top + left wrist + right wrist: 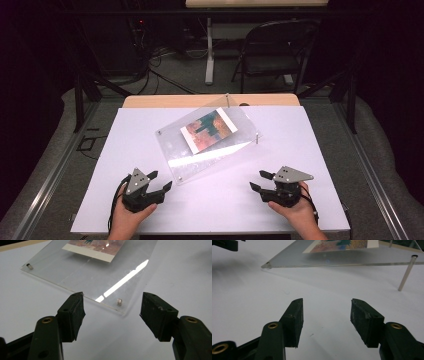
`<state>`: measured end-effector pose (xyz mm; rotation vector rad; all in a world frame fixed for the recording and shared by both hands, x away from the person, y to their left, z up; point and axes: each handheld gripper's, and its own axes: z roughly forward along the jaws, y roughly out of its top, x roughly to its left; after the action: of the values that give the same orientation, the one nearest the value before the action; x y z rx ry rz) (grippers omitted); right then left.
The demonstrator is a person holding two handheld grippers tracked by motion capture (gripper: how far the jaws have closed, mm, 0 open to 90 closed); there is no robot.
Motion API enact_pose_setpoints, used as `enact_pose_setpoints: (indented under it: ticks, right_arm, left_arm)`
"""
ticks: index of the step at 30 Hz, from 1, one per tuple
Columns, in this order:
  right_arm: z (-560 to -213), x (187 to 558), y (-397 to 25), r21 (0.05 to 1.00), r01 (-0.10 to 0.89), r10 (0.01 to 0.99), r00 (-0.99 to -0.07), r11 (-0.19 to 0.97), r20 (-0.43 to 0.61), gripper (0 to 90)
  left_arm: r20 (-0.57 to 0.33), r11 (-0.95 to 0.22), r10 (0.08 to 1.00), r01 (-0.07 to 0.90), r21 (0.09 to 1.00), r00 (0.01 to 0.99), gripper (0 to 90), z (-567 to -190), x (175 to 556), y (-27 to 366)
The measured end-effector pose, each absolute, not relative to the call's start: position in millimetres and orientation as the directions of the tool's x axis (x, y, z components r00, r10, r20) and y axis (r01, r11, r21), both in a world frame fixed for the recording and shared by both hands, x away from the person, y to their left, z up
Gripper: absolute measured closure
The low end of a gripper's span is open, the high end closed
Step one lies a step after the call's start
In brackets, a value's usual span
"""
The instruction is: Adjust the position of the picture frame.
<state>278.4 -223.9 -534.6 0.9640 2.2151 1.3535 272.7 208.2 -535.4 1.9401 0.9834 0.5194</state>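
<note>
Grippers flank our lower frame in the high view: the left black two-jaw gripper (pixel 161 181) at lower left, jaws apart and empty; the clear acrylic photo frame with a colourful print (pixel 207 142) tilted at centre on the white table (pixel 300 135); our right black gripper (pixel 261 181) at lower right, likewise spread, holding nothing.

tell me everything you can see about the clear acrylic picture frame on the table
The acrylic picture frame is a clear, glossy rectangular panel holding a white-bordered print in orange, red and teal. Small metal studs sit at its corners. It lies turned at an angle on the white table, tilted: its near edge rests on the surface while thin metal legs prop the far side up. Both grippers sit short of it, not touching.
</note>
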Motion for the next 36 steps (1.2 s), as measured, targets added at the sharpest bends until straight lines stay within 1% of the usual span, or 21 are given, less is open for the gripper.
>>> enact_pose_setpoints:
  ticks: [2,7,12,15,16,19,22,30,32,33,35,36]
  right_arm:
    - [-535.0,279.7,-225.8,0.880,0.365,0.729,-0.683,0.303,0.033,43.4]
    - [-537.4,283.4,-230.0,0.877,0.390,0.742,-0.668,0.282,0.058,44.0]
    - [-537.5,284.6,-231.1,0.882,0.376,0.746,-0.665,0.283,0.044,43.8]
    - [-537.3,284.1,-231.2,0.882,0.376,0.750,-0.660,0.283,0.041,46.3]
    - [-536.5,283.3,-231.4,0.880,0.382,0.748,-0.662,0.282,0.048,49.2]
    - [-536.2,283.2,-232.2,0.874,0.402,0.749,-0.659,0.273,0.069,50.9]
    - [-535.7,283.3,-233.1,0.871,0.406,0.748,-0.660,0.278,0.069,53.0]
    - [-533.5,284.9,-235.9,0.862,0.422,0.748,-0.659,0.282,0.078,56.5]
    - [-531.6,287.7,-237.3,0.861,0.425,0.752,-0.655,0.279,0.079,58.0]
    - [-530.8,289.0,-237.9,0.859,0.430,0.755,-0.651,0.277,0.082,58.0]
    - [-530.4,290.6,-238.6,0.862,0.425,0.756,-0.650,0.277,0.078,58.0]
    - [-528.4,295.9,-240.9,0.859,0.430,0.761,-0.644,0.277,0.077,58.0]
  left_arm:
    - [-0.021,-0.303,0.805,0.442,0.844,0.593,35.3,-535.8,273.2,209.2]
    - [-0.018,-0.307,0.812,0.452,0.837,0.584,35.2,-536.9,273.9,211.1]
    - [-0.019,-0.311,0.814,0.462,0.830,0.581,36.0,-536.6,273.5,210.7]
    - [-0.028,-0.304,0.819,0.475,0.826,0.573,38.4,-536.5,273.3,210.5]
    - [-0.043,-0.299,0.815,0.482,0.824,0.578,39.9,-536.3,273.3,210.5]
    - [-0.058,-0.297,0.810,0.493,0.817,0.584,42.8,-536.4,273.8,210.0]
    - [-0.078,-0.289,0.804,0.503,0.815,0.589,46.7,-536.1,274.0,210.2]
    - [-0.087,-0.272,0.807,0.498,0.823,0.584,48.4,-534.3,273.7,210.5]
    - [-0.098,-0.259,0.809,0.501,0.825,0.580,48.7,-533.9,274.4,210.0]
    - [-0.117,-0.245,0.810,0.513,0.823,0.575,49.2,-533.3,274.9,208.6]
    - [-0.124,-0.245,0.807,0.518,0.820,0.578,52.0,-532.7,275.5,207.8]
    - [-0.145,-0.233,0.801,0.525,0.818,0.581,52.9,-531.6,277.0,204.3]
